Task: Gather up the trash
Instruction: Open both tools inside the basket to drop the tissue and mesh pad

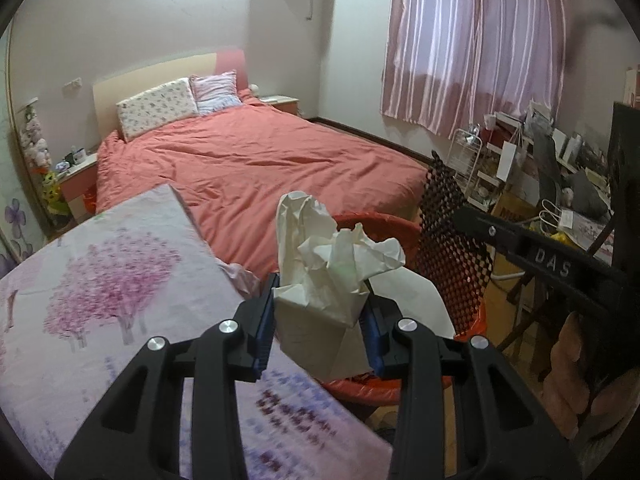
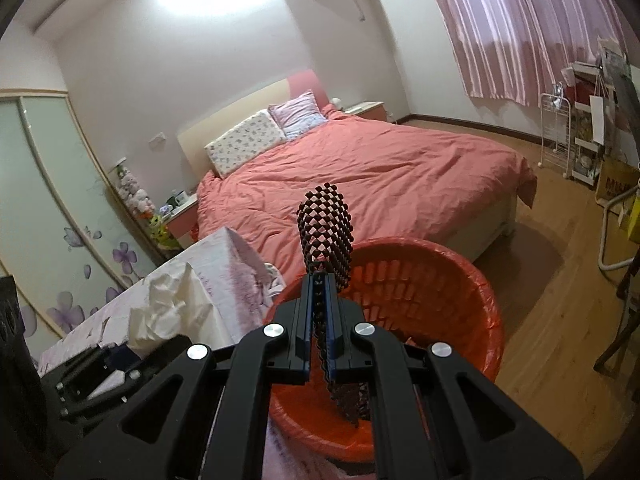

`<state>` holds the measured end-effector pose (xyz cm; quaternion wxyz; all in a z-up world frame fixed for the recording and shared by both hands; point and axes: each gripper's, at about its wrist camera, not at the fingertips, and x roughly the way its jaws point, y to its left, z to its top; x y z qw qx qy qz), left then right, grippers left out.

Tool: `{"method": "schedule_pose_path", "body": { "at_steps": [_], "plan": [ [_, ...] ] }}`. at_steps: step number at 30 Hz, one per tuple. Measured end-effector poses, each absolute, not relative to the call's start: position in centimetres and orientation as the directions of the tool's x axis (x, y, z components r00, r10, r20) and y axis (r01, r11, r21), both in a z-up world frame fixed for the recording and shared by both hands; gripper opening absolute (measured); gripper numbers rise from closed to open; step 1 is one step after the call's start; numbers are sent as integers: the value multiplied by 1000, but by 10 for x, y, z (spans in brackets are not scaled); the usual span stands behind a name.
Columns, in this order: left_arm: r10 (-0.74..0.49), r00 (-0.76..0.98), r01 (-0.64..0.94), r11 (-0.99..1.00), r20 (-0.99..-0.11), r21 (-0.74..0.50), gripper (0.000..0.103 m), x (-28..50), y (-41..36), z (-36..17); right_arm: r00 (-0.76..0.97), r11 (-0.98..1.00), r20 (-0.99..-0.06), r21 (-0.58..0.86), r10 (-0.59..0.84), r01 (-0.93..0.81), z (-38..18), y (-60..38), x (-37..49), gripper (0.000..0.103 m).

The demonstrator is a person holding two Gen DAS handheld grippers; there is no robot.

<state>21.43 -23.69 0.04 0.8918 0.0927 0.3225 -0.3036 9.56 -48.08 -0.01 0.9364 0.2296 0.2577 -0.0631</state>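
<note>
My left gripper (image 1: 320, 312) is shut on a crumpled white paper (image 1: 332, 264) and holds it over the near rim of the red trash basket (image 1: 476, 320). My right gripper (image 2: 319, 300) is shut on a dark brown mesh net sleeve (image 2: 326, 228), which stands up above the red trash basket (image 2: 460, 280). The mesh sleeve also shows in the left wrist view (image 1: 448, 232), held by the right gripper's black body at the right. The crumpled paper shows in the right wrist view (image 2: 168, 308) at the left.
A table with a pink floral cloth (image 1: 100, 280) is at the left, next to the basket. A bed with a salmon quilt (image 1: 260, 160) lies behind. Cluttered shelves and a white rack (image 1: 464, 160) stand at the right under pink curtains (image 1: 480, 40). The floor is wood (image 2: 560, 320).
</note>
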Motion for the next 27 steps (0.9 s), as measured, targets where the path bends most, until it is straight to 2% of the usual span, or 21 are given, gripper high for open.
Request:
{"method": "schedule_pose_path", "body": {
  "at_steps": [2,5,6,10,14,16,21,27],
  "plan": [
    [-474,598,600,800,-646,-32,40,222,-247,-8,854,884,-520,401,4,240,-4,-486,102,6],
    [-459,591,592,805,-663,-30,50,229,-258,-18,845,877,-535,407,2,256,-12,-496,107,8],
    [-453,588,589,808,-670,-28,52,232,-259,-22,839,873,-543,413,7,260,-15,-498,108,12],
    [-434,584,586,810,-686,-14,57,236,-260,-32,828,865,-561,419,7,277,-25,-503,106,35],
    [-411,592,565,825,-693,-6,58,239,-250,-34,820,864,-572,412,0,288,-26,-499,100,45],
    [-402,604,550,835,-688,-4,60,236,-240,-31,822,868,-570,403,-10,290,-23,-496,92,53],
    [-367,665,497,867,-650,18,70,216,-200,-13,833,895,-547,328,-82,303,-7,-477,71,74],
    [-309,738,414,910,-600,40,85,181,-146,6,839,904,-530,290,-122,315,6,-452,43,92]
  ]
}}
